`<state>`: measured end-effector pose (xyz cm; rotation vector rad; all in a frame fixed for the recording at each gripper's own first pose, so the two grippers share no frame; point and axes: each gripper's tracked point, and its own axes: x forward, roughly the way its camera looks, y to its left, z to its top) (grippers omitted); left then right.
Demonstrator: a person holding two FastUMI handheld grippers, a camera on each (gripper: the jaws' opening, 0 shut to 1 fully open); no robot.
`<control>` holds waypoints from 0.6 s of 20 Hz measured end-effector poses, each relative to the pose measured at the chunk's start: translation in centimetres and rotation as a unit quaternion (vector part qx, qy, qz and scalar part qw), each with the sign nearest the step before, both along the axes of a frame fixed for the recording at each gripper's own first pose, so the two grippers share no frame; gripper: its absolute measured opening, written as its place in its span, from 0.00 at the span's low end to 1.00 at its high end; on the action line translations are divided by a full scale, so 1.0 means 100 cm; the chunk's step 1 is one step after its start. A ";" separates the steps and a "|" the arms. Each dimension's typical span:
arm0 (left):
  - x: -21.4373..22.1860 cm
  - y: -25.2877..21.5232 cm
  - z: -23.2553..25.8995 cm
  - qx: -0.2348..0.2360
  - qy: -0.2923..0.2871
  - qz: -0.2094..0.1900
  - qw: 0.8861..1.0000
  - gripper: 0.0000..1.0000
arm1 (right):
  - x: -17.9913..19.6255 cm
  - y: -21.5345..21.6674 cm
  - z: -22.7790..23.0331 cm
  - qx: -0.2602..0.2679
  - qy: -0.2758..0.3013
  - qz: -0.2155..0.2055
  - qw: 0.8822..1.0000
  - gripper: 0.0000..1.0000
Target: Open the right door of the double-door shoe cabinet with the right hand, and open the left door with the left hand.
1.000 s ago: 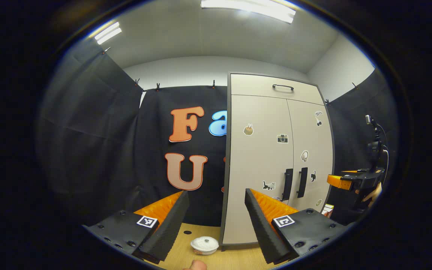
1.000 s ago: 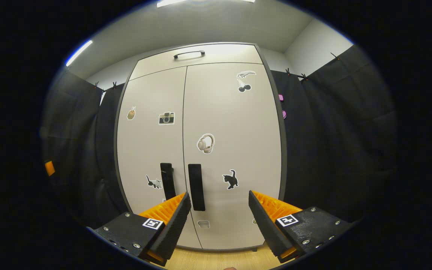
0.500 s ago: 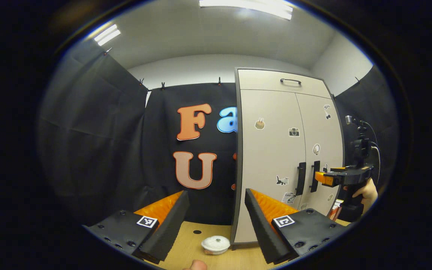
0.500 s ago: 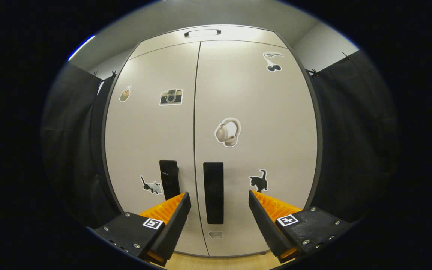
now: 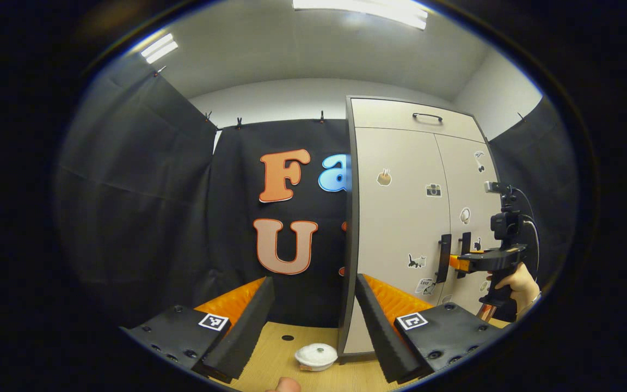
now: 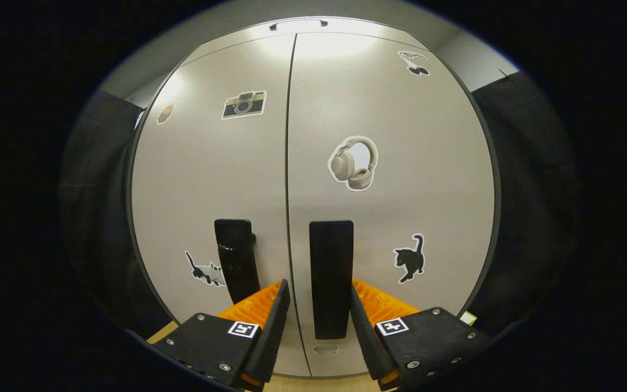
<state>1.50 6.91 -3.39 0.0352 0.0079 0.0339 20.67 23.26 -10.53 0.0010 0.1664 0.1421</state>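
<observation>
The right gripper (image 6: 316, 321) brackets the right handle (image 6: 331, 277), a fingertip on either side with a slim gap on each, jaws narrowed but not yet pinching. The handle stands upright, its long axis vertical, just right of the seam between the doors (image 6: 287, 190) of the cabinet (image 5: 400, 228), and both doors look shut. The left handle (image 6: 235, 260) stands just beyond that seam. The left gripper (image 5: 313, 321) waits well apart near the cabinet's left edge, spread wide and empty, so the right hand looks nearer its pull.
</observation>
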 end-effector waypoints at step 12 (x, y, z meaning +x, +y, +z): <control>-0.017 -0.009 0.014 0.005 -0.003 0.011 1.000 0.96 | -0.007 -0.010 0.000 0.029 0.003 0.016 0.999 0.18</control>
